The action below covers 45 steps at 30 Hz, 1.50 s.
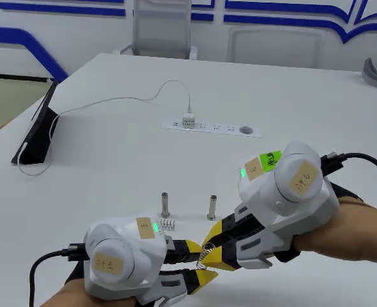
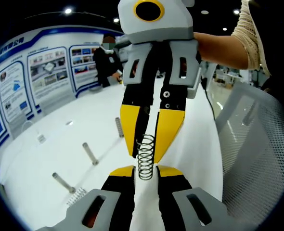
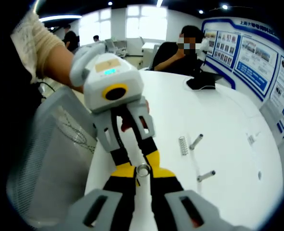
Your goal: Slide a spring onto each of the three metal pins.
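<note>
Honestly, the tricky part here is the handover. The spring point(image 2: 146, 156) is up in the air over the near edge of the table point(image 1: 112, 160), pinched at both ends. The left gripper point(image 2: 146, 171) is closed on one end and the right gripper point(image 3: 142, 172) looks closed on the other, so both tongs are clamped on the same little coil. All three pins point(image 2: 90, 154) stand bare a bit further out, and a spare spring point(image 1: 167, 224) lies just beside them. If it were me, I'd let one side go first, gently, because a coil squeezed from two directions loves to ping away. I'd keep the hold close to one end and squeeze lightly so the turns don't get crushed and the open end stays round. Then I'd tip the spring upright, get its hole dead over a pin top, and come straight down. Coming in at an angle probably just snags a coil on the pin tip.
</note>
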### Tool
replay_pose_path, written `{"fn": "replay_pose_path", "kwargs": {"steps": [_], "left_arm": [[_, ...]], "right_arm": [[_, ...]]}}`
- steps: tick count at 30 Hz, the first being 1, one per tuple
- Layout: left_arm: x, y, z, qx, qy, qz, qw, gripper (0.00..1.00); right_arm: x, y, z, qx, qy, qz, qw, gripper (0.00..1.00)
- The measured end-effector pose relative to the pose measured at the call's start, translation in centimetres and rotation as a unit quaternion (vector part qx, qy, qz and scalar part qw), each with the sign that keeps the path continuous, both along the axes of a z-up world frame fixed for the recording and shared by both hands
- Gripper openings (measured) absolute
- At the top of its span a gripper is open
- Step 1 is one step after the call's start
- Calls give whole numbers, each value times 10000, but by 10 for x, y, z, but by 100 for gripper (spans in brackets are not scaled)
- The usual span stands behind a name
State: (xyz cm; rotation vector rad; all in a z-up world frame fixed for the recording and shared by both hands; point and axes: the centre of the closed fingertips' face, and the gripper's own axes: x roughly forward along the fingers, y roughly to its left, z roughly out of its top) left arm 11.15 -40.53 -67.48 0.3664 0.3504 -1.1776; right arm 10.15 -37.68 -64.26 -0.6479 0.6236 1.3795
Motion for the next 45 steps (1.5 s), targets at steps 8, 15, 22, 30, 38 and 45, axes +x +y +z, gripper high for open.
{"fn": "replay_pose_path", "kwargs": {"steps": [8,15,22,30,38,45], "left_arm": [[7,10,2,-88,60,211,9997,24],[13,21,4,-149,89,411,9990,30],[18,33,5,-175,92,628,9978,33],[23,44,7,-201,88,841,9962,35],[28,58,7,-232,80,1075,9939,38],[32,72,7,-259,91,1278,9914,40]], "right_arm": [[5,-3,3,-23,-31,-71,10000,12],[9,-7,5,-69,-50,-115,9999,12],[16,-11,6,-124,-81,-165,9998,12],[25,-15,10,-164,-127,-216,9996,12],[35,-20,12,-205,-159,-293,9992,12],[43,-21,12,-223,-177,-354,9990,12]]}}
